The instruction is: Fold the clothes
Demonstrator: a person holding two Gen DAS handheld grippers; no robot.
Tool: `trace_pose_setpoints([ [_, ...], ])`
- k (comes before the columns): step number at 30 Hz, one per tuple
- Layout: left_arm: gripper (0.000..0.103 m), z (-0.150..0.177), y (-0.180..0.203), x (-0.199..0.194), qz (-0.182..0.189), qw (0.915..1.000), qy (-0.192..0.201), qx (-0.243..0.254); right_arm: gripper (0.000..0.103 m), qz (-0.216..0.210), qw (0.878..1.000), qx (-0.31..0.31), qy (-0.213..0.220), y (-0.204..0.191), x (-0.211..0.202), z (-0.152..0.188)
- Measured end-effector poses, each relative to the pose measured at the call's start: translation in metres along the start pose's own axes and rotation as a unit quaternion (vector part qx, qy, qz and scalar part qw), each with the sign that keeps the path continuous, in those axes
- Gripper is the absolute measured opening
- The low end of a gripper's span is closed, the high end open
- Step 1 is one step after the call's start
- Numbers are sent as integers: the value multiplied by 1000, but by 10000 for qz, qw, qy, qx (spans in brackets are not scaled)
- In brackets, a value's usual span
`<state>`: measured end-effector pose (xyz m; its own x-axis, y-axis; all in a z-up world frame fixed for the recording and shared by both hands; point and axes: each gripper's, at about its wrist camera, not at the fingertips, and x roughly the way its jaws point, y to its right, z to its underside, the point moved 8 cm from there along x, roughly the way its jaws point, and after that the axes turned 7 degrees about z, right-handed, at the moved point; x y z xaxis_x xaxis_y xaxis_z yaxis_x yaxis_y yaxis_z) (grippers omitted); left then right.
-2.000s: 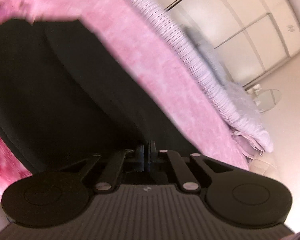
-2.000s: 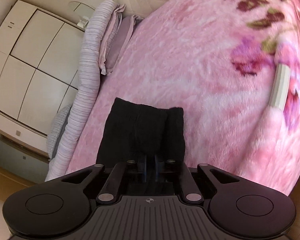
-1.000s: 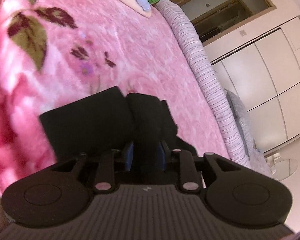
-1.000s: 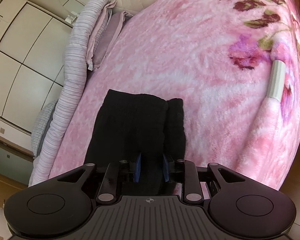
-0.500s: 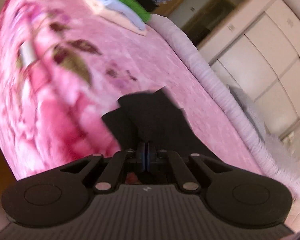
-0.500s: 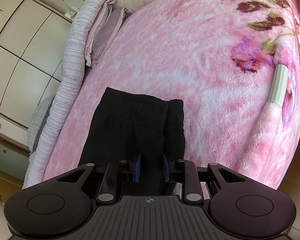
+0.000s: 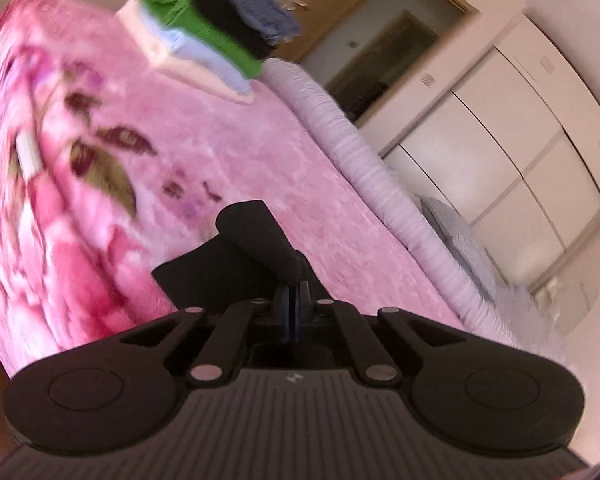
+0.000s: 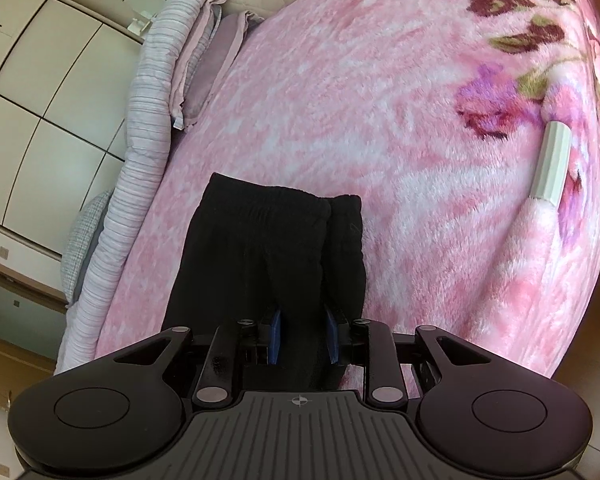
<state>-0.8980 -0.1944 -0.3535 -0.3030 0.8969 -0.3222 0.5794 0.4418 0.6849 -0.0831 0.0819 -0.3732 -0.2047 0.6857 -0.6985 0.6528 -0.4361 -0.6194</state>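
1. Left wrist view, blurred by motion: left gripper (image 7: 291, 312) clenched, blue pads pressed together, pinching a raised fold of the black garment (image 7: 256, 236). Rest of the garment draped on the pink floral blanket (image 7: 228, 148) near the bed's edge. Stack of folded clothes (image 7: 204, 28) at the far end of the blanket: white, pale blue, green, black and denim layers. Striped lilac bolster (image 7: 380, 184) along the blanket's side, white wardrobe (image 7: 512, 132) beyond.

2. Right wrist view: right gripper (image 8: 302, 338) released, blue pads spread with black fabric running between them; whether touching cannot be told. Black garment (image 8: 268, 248) lying flat on the pink floral blanket (image 8: 380, 112), gathered waistband at the far end, folded lengthwise. Striped lilac bolster (image 8: 144, 128) to the left, white wardrobe (image 8: 48, 92) behind it. White bar-shaped object (image 8: 552, 164) resting on the blanket, well apart from the garment.
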Motion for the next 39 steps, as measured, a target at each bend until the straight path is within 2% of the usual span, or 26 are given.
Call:
trace_pose_setpoints([
  [3, 0, 13, -29, 11, -443, 9984, -328, -90, 26, -9, 10000, -11, -20, 1, 1, -1],
  [6, 0, 18, -38, 12, -476, 9982, -293, -196, 26, -13, 10000, -35, -40, 1, 1, -2],
  [9, 1, 16, -21, 6, -584, 9964, -213, 576, 26, -50, 10000, -52, -30, 2, -3, -5],
  [11, 2, 22, -21, 11, -801, 9916, -500, 885, 26, -110, 9999, -3, -3, 5, -5, -7],
  [12, 3, 25, -25, 14, -850, 9905, -639, 870, 26, -150, 9999, 46, 1, 7, -6, -8],
  [17, 4, 20, -30, 11, -835, 9948, -454, 359, 26, -442, 9984, 358, 28, 14, -10, -11],
  [20, 4, 20, -28, 5, -905, 9940, -506, 349, 26, -596, 9971, 458, 68, 14, -13, -14],
  [23, 3, 20, -26, 5, -937, 9937, -531, 314, 26, -611, 9978, 246, 103, 10, -15, -15],
  [24, 3, 21, -24, 5, -931, 9936, -545, 324, 12, -528, 9985, 79, 151, 8, -17, -15],
  [25, 3, 21, -22, 4, -927, 9935, -563, 335, 2, -448, 9988, -92, 201, 5, -19, -16],
  [28, 3, 24, -20, 7, -931, 9929, -647, 370, 1, -365, 9974, -449, 424, -1, -27, -19],
  [30, 3, 25, -19, 9, -933, 9924, -700, 385, 1, -60, 9983, -450, 368, 7, -18, -22],
  [31, 3, 25, -20, 9, -931, 9924, -714, 363, 2, 129, 9987, -431, 224, 14, -7, -20],
  [33, 4, 25, -21, 8, -922, 9925, -739, 318, 13, 299, 9990, -318, -44, 23, 6, -14],
  [34, 4, 24, -20, 6, -897, 9928, -733, 296, 17, 287, 9991, -326, 30, 21, 1, -13],
  [36, 3, 23, -20, 3, -845, 9935, -722, 253, 41, 236, 9991, -292, 184, 16, -13, -10],
  [39, 3, 21, -18, -1, -769, 9944, -706, 190, 44, -224, 9995, 20, 210, 6, -33, 0],
])
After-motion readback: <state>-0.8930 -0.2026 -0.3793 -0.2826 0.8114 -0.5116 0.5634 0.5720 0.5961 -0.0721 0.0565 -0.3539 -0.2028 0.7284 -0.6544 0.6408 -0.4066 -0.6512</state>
